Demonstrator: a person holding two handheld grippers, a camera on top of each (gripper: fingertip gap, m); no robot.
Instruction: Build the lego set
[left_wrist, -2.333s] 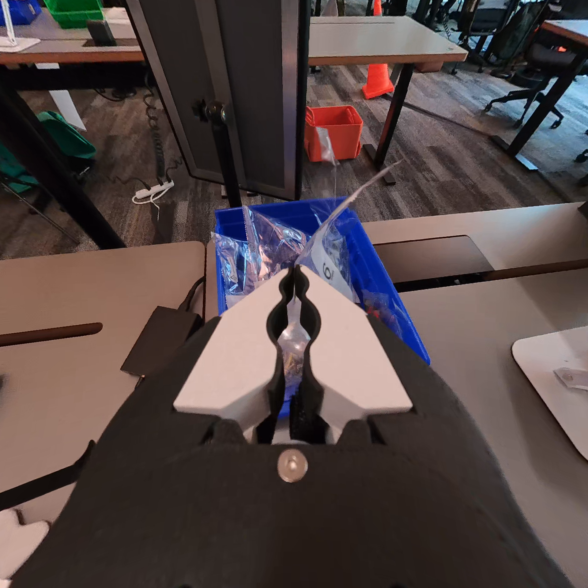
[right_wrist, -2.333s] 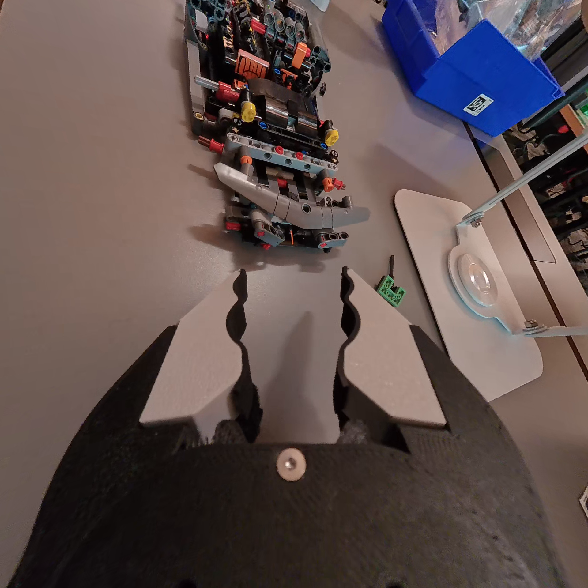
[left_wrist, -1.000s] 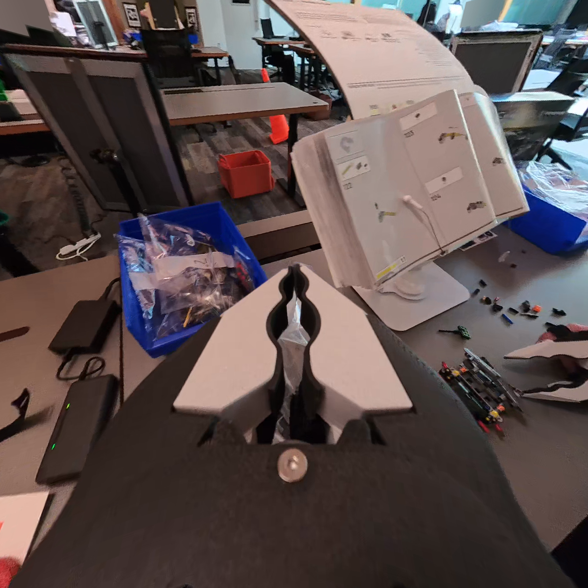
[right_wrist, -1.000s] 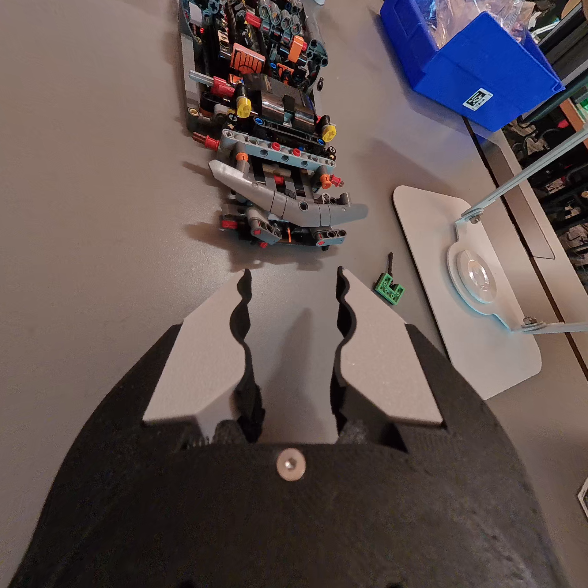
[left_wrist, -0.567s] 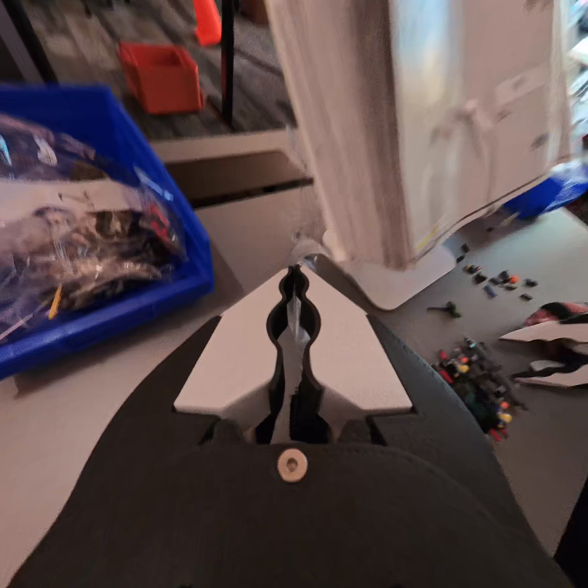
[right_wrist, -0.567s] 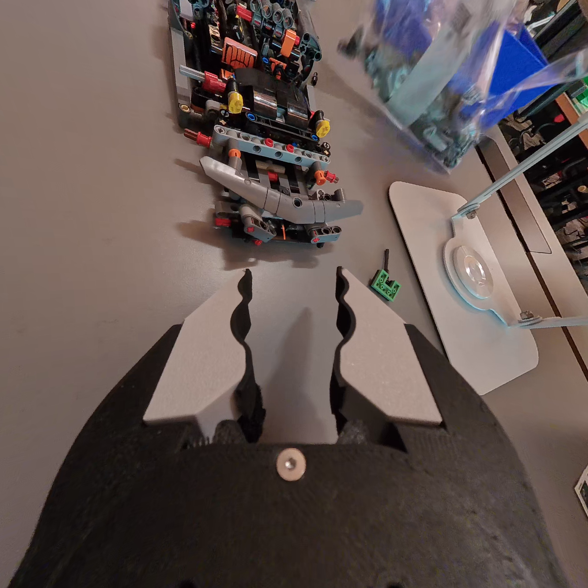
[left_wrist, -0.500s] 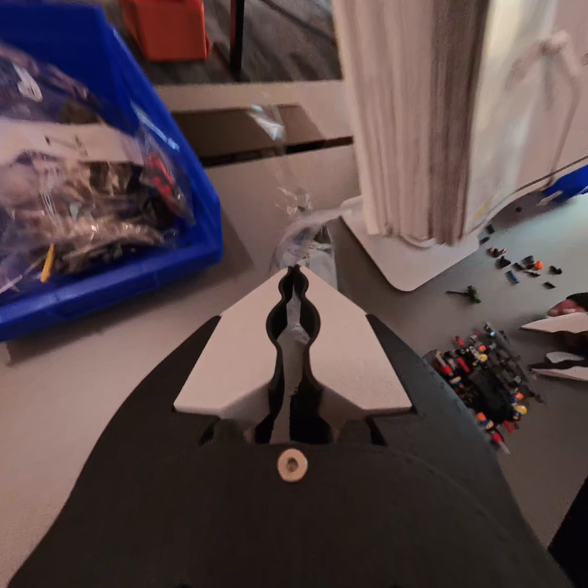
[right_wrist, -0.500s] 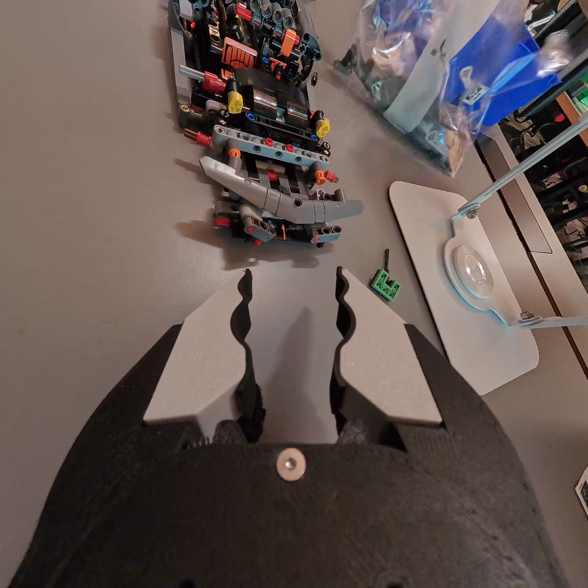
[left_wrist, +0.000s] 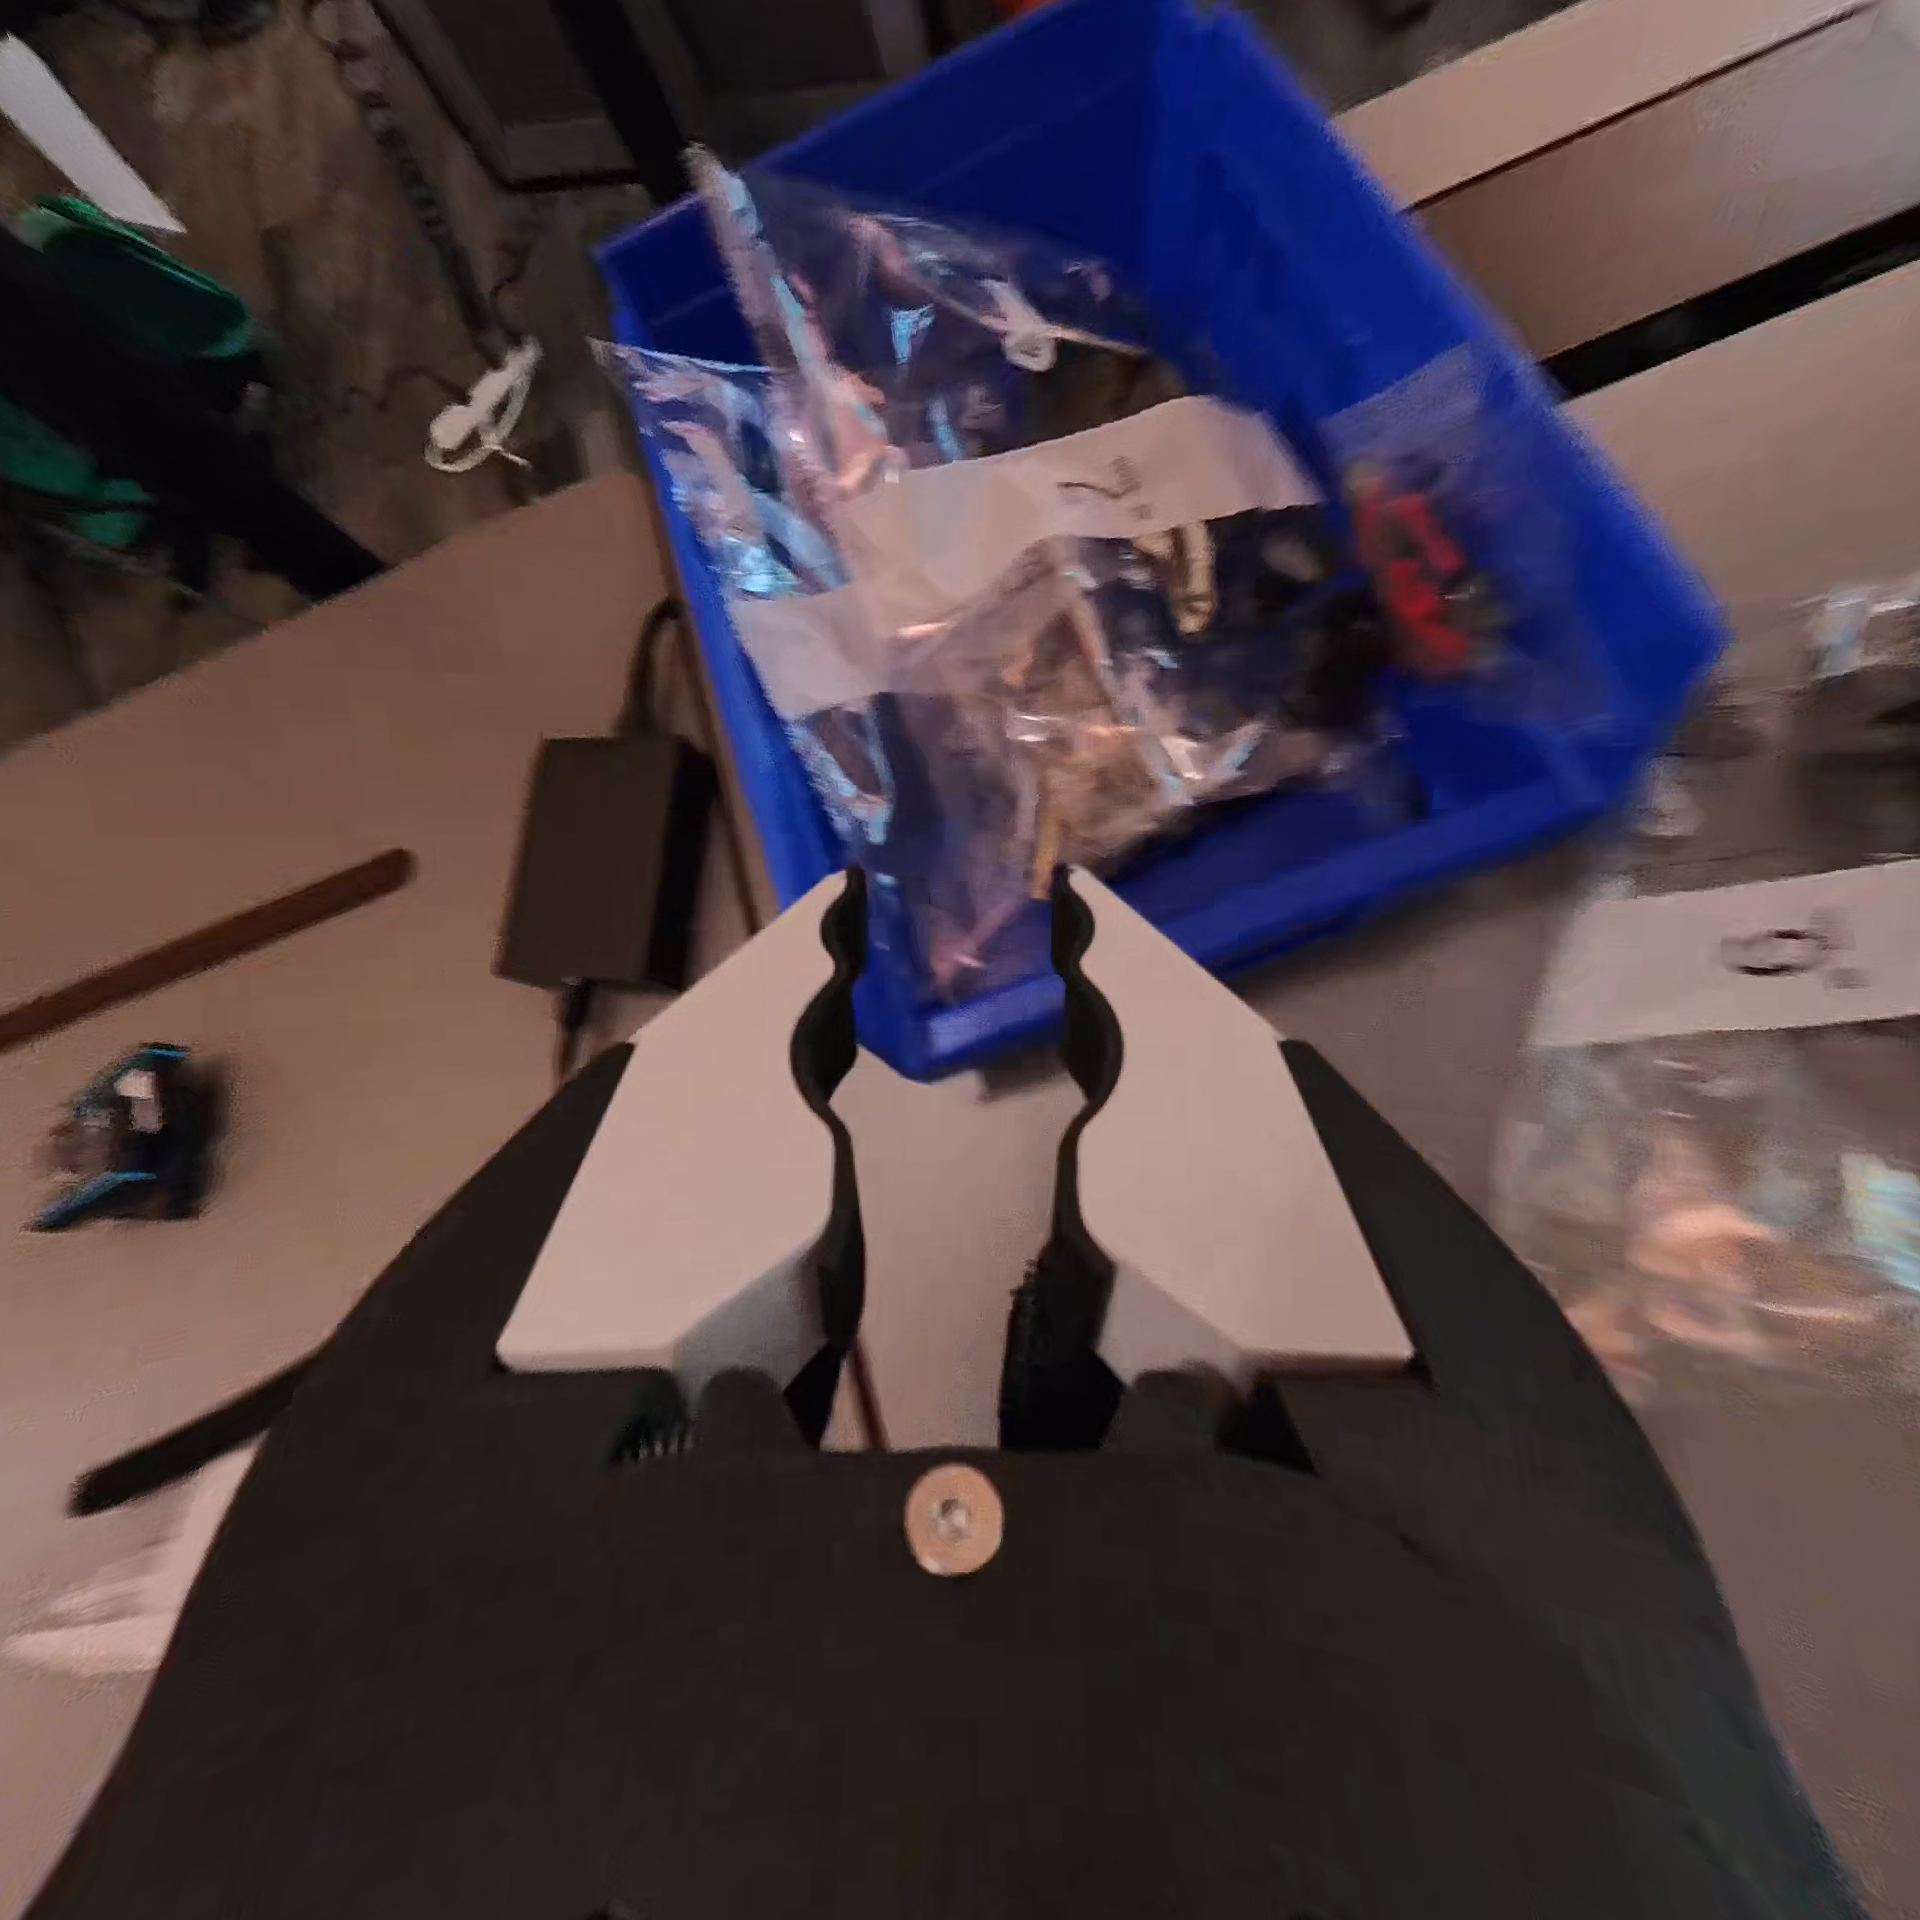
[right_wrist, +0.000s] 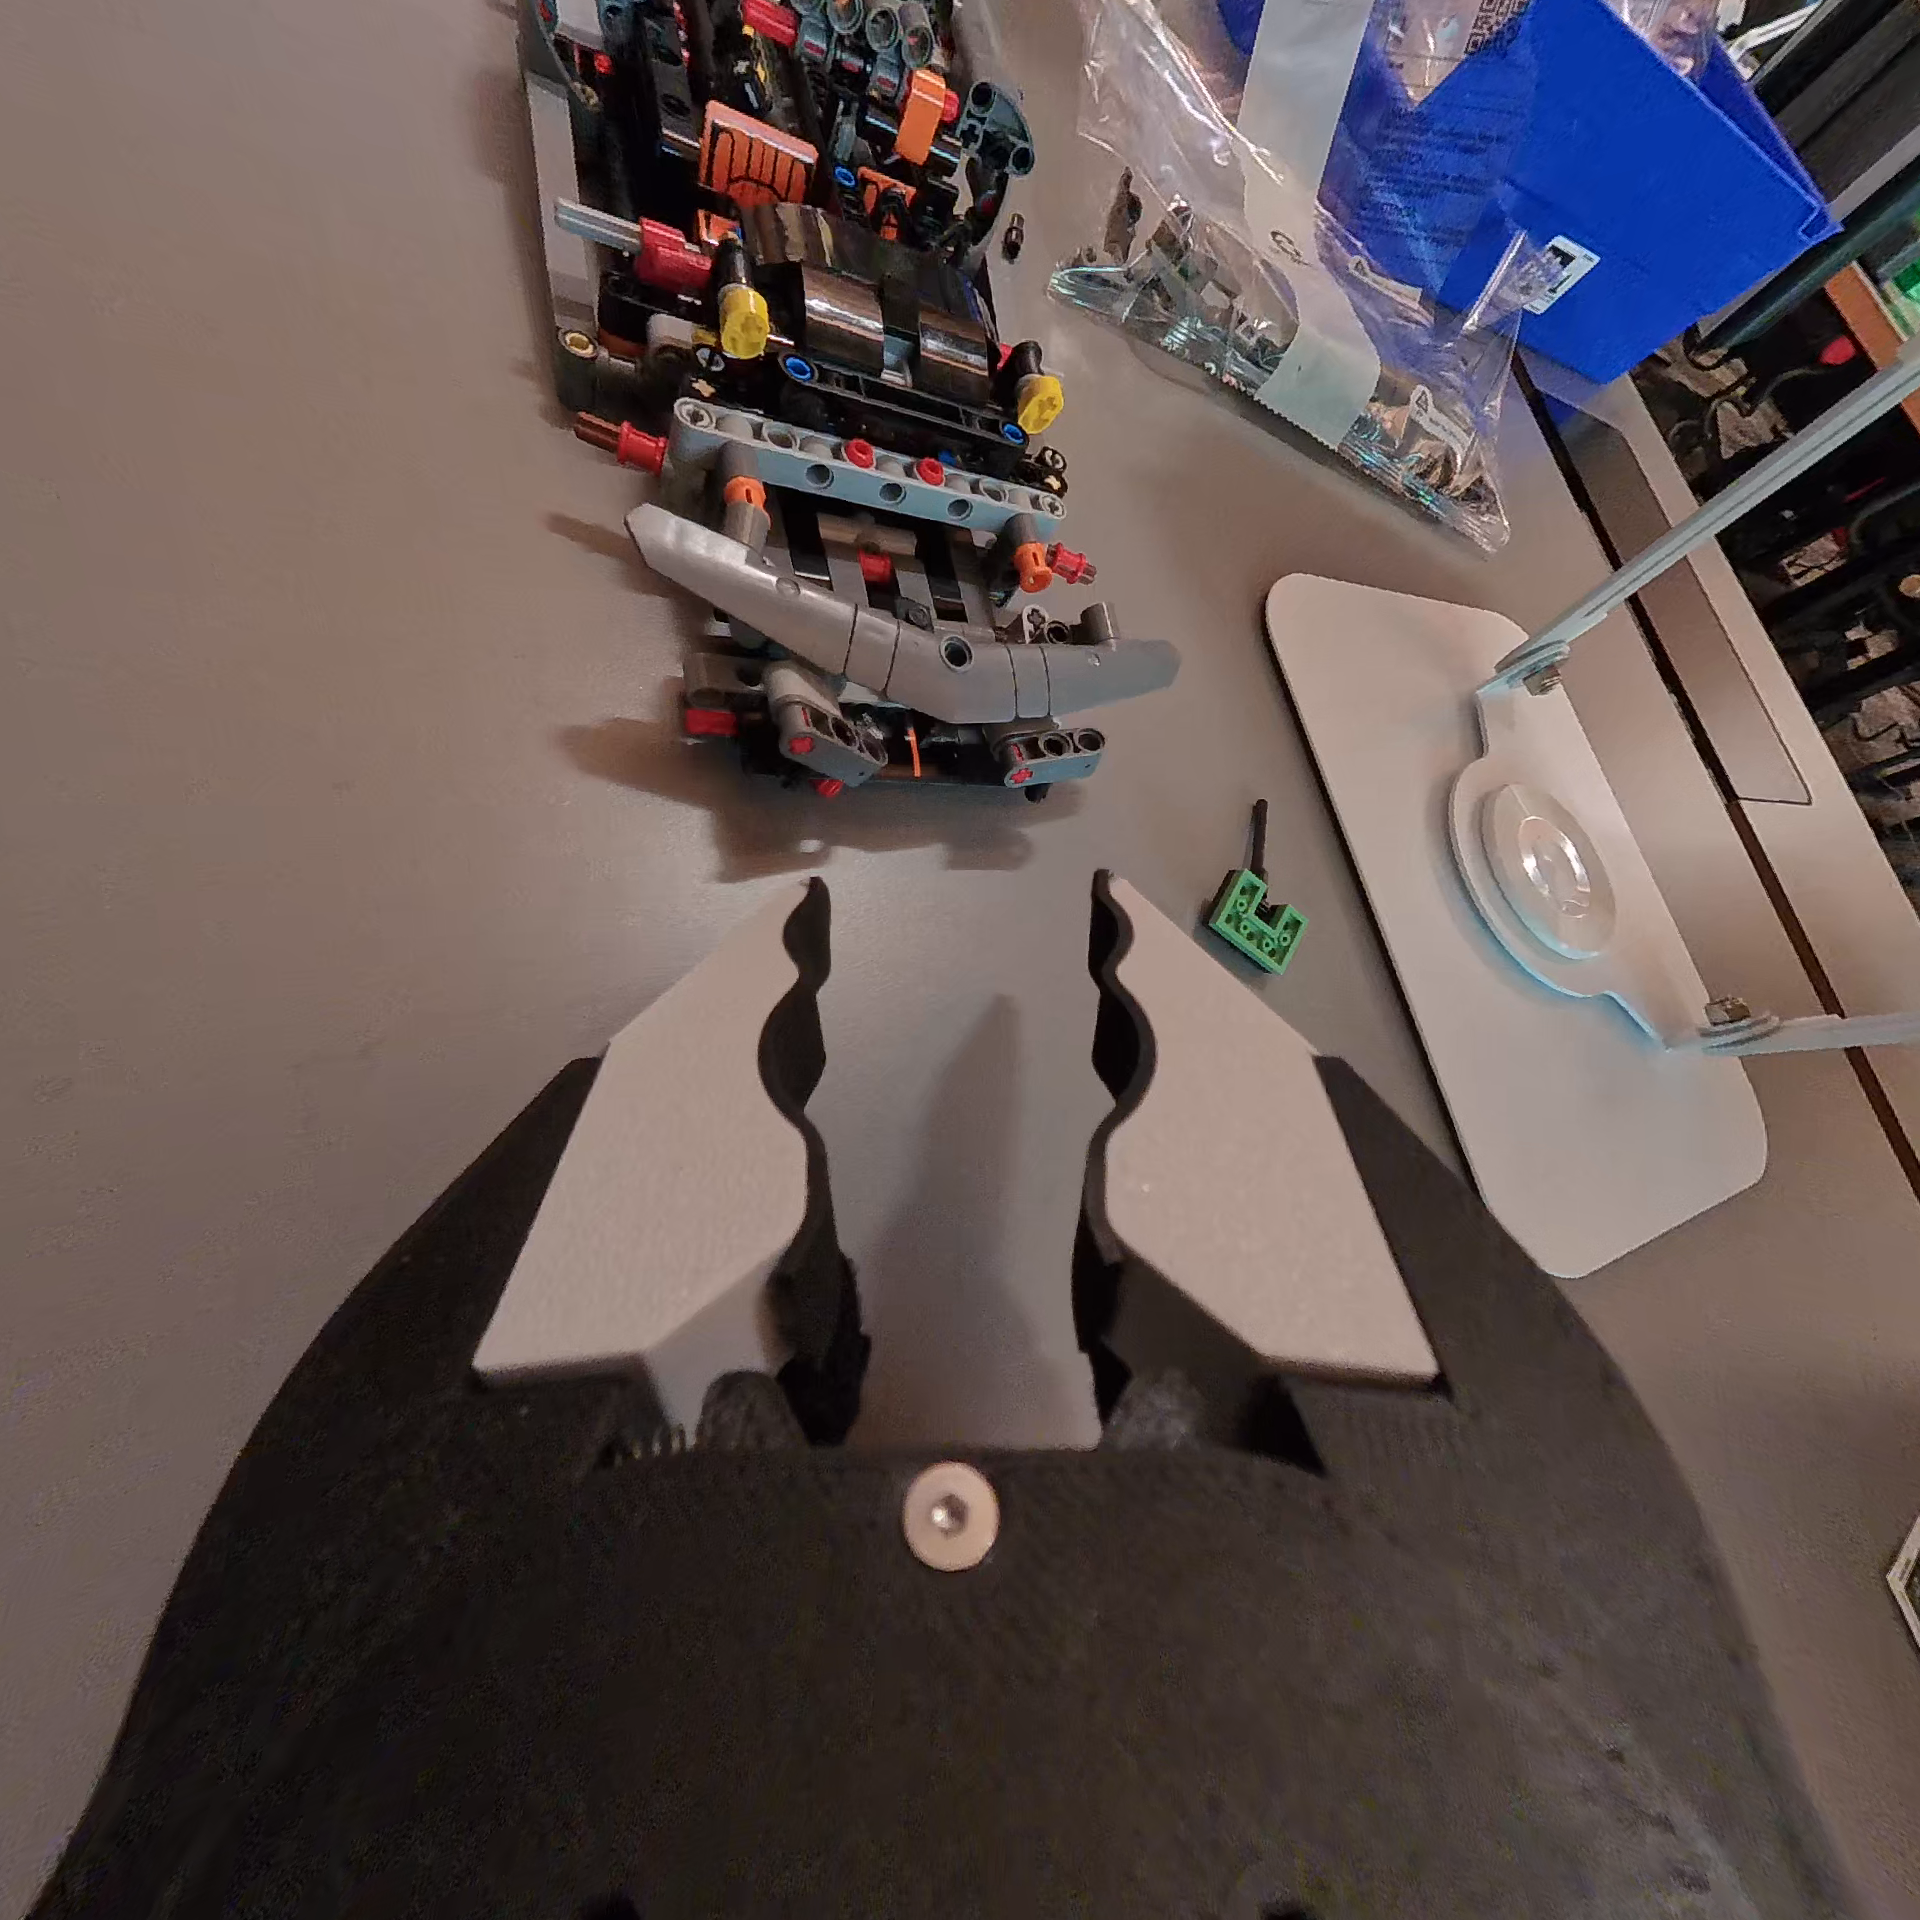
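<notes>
The partly built lego model (right_wrist: 831, 416), grey and black with red, yellow and orange pins, lies on the grey table ahead of my right gripper (right_wrist: 956, 883), which is open and empty just above the table. A clear bag of lego parts (right_wrist: 1278, 312) lies on the table right of the model. A small green piece (right_wrist: 1257, 920) with a black pin lies by my right fingertip. My left gripper (left_wrist: 956, 883) is open and empty, pointing at the blue bin (left_wrist: 1299, 260) of clear parts bags (left_wrist: 1018, 623). A blurred clear bag (left_wrist: 1714, 1195) lies to its right.
The white base of the booklet stand (right_wrist: 1507, 883) sits right of the green piece. The blue bin (right_wrist: 1610, 187) is at the far right of the right wrist view. A black power adapter (left_wrist: 603, 862) and a small dark object (left_wrist: 125, 1143) lie left of the bin. The grippers' ends are close to 55 cm from one another. My right gripper's tips are some 6 cm from the small green piece (right_wrist: 1257, 920).
My left gripper carried a clear bag from the bin to the table beside the model, let go of it and opened, then swung back toward the bin. My right gripper stayed put.
</notes>
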